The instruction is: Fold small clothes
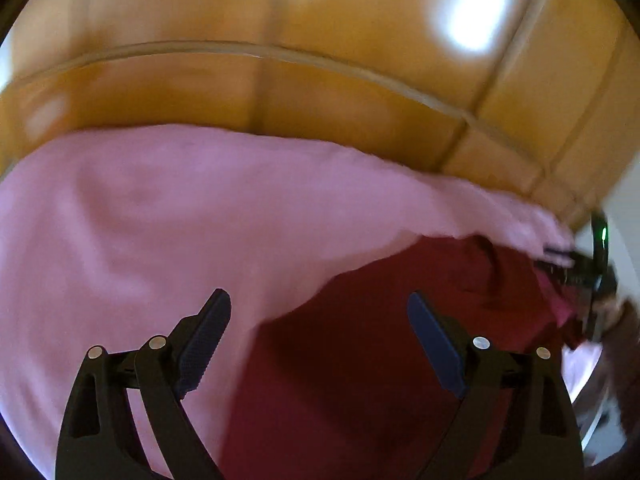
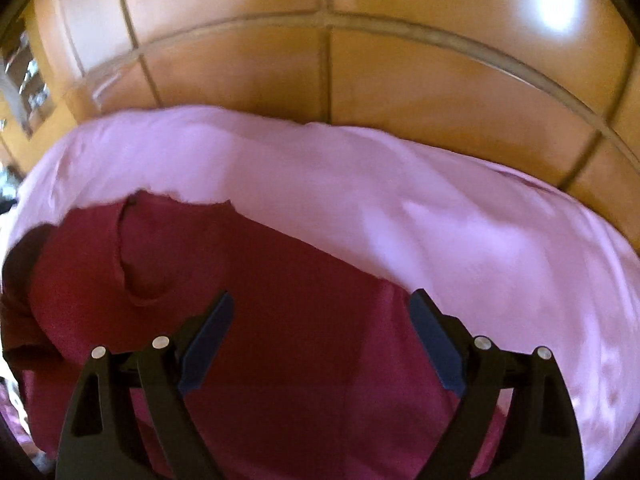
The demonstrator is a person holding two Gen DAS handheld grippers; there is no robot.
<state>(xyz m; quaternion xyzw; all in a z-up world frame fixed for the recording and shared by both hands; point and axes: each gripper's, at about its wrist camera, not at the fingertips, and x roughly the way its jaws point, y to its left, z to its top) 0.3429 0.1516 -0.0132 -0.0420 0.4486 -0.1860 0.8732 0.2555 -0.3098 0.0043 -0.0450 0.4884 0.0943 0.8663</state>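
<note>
Both the left claw (image 1: 319, 340) and right claw (image 2: 321, 340) hover spread and empty above a soft, limp red shirt (image 2: 280, 300), likely best pinched at its edge ahead.

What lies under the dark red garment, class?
The dark red garment lies on a pink sheet, which spreads out beyond it on several sides. Orange floor tiles show past the sheet. Whatever supports the sheet is covered.

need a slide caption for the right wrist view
Open right gripper above a dark red t-shirt on a pink sheet, tiled floor beyond.
</note>
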